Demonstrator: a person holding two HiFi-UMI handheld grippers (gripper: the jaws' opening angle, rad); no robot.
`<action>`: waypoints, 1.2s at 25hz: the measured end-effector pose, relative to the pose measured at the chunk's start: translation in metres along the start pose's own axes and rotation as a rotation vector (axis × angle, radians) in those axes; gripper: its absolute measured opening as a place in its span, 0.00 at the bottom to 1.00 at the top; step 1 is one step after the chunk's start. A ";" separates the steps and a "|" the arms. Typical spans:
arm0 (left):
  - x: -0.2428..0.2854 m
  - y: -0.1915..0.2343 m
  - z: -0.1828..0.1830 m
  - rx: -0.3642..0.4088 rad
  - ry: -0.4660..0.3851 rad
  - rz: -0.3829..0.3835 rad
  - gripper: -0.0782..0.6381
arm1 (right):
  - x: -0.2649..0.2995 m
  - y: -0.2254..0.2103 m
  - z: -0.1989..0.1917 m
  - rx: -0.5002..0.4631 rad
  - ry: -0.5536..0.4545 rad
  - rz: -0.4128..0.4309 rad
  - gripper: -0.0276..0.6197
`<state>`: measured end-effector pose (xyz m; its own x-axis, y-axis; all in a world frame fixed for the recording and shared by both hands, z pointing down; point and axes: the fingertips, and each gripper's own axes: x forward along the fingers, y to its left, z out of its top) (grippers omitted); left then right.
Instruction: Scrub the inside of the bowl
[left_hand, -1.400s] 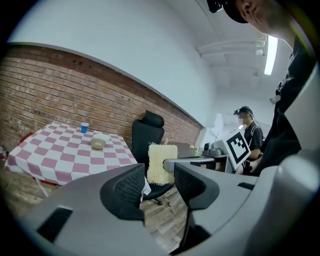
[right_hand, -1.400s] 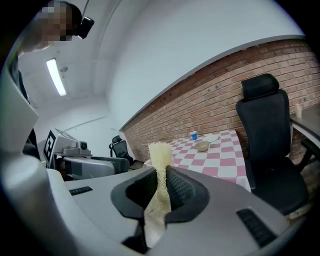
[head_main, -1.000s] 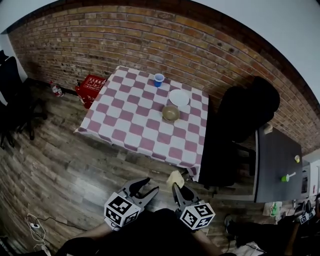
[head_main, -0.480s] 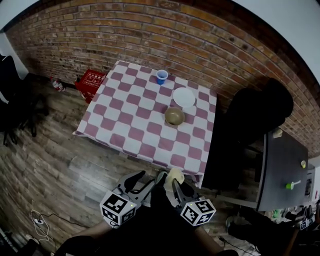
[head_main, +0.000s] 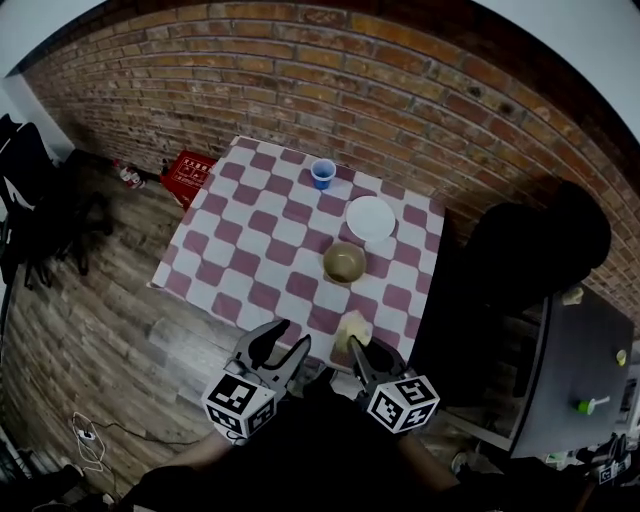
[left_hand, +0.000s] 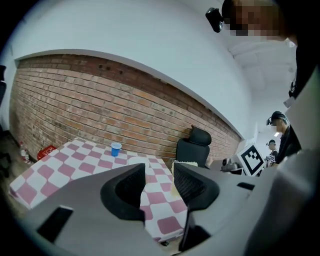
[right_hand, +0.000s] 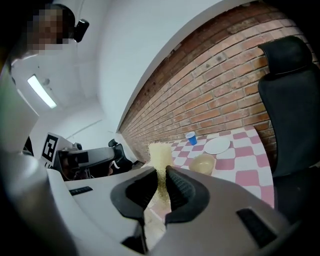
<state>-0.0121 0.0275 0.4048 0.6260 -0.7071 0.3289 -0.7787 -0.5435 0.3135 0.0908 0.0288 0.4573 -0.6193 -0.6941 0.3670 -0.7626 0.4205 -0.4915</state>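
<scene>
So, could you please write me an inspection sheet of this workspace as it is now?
Surface: table under a pink and white checked cloth.
Job's things: bowl upright on the cloth; yellow sponge in the right gripper.
Clutter: blue cup and white plate on the cloth beyond the bowl.
Grippers: left gripper open, nothing between its jaws; right gripper shut on the sponge; neither is at the bowl.
Cables: white cable on the wooden floor.
Surroundings: brick wall, black chair, red crate, grey desk.
</scene>
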 end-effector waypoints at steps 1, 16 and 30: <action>0.007 0.000 0.000 -0.001 0.008 0.004 0.37 | 0.002 -0.005 0.004 0.000 0.002 0.003 0.14; 0.062 0.008 0.018 0.024 0.052 -0.052 0.37 | 0.030 -0.060 0.018 0.025 0.035 -0.063 0.14; 0.067 0.062 0.033 0.013 0.072 -0.147 0.37 | 0.135 -0.059 0.010 -0.234 0.235 -0.111 0.13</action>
<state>-0.0201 -0.0686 0.4169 0.7344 -0.5852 0.3439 -0.6786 -0.6451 0.3512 0.0544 -0.0953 0.5284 -0.5353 -0.6008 0.5937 -0.8331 0.4912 -0.2541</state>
